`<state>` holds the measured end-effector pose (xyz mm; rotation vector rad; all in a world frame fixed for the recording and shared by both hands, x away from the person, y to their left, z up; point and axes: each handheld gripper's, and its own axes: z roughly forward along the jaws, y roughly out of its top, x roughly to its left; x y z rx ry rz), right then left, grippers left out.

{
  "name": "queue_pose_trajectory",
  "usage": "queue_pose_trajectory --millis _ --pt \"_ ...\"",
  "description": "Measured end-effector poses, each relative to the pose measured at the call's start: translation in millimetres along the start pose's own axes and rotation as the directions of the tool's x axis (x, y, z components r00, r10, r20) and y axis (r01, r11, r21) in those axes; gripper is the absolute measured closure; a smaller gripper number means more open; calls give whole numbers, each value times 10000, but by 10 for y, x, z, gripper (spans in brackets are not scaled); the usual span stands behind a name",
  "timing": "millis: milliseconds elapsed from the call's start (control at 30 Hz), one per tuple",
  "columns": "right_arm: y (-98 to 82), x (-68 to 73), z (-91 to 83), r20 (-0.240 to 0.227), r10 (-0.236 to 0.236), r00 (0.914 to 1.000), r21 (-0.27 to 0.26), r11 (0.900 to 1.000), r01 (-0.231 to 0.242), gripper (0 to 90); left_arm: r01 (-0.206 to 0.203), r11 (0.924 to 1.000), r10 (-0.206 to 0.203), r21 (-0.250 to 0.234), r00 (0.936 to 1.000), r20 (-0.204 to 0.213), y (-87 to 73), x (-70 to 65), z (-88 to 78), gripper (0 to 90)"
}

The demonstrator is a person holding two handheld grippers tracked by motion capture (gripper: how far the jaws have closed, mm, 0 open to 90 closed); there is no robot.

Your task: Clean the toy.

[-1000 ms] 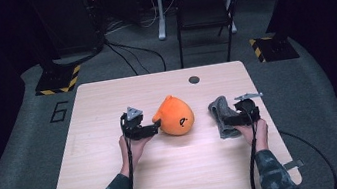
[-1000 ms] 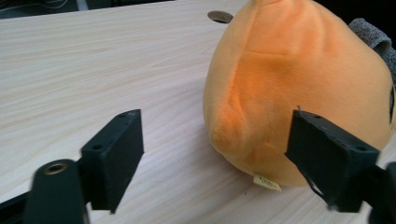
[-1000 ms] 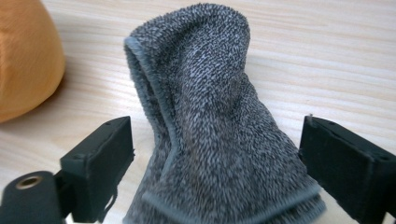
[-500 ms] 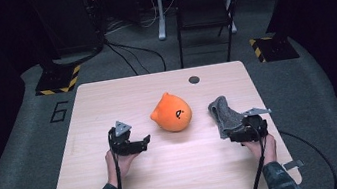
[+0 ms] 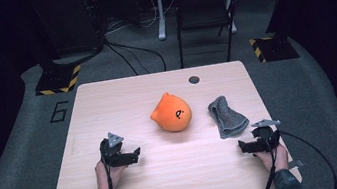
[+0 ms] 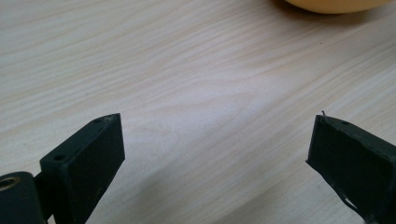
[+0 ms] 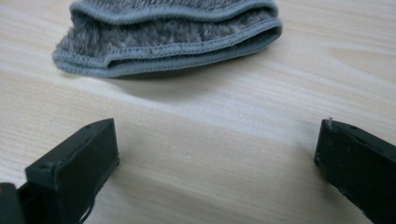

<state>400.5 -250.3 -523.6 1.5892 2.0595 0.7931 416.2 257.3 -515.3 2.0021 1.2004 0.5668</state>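
my left tongs (image 5: 136, 155) and right tongs (image 5: 243, 147) have just been opening, empty; orange plush (image 5: 171, 113) and grey cloth (image 5: 227, 116) lie released mid-frame, seemingly nothing left.

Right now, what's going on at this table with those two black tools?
A person sits at a wooden table with a gripper in each hand. The left gripper and right gripper both rest near the front edge, open and holding nothing; their jaws have just been opening. An orange round toy sits mid-table, and a folded grey cloth lies beside it, just ahead of the right gripper.
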Motion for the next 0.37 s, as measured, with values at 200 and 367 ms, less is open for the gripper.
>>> queue_pose_trajectory --millis 200,367 --pt "-42 -72 30 -3 -53 10000 -687 9976 53 0 -363 9981 374 492 9991 -208 -34 23 97 26" --pt "-36 -71 42 42 -26 10000 -756 9971 29 0 -267 9977 288 617 9990 -331 -65 87 138 24"
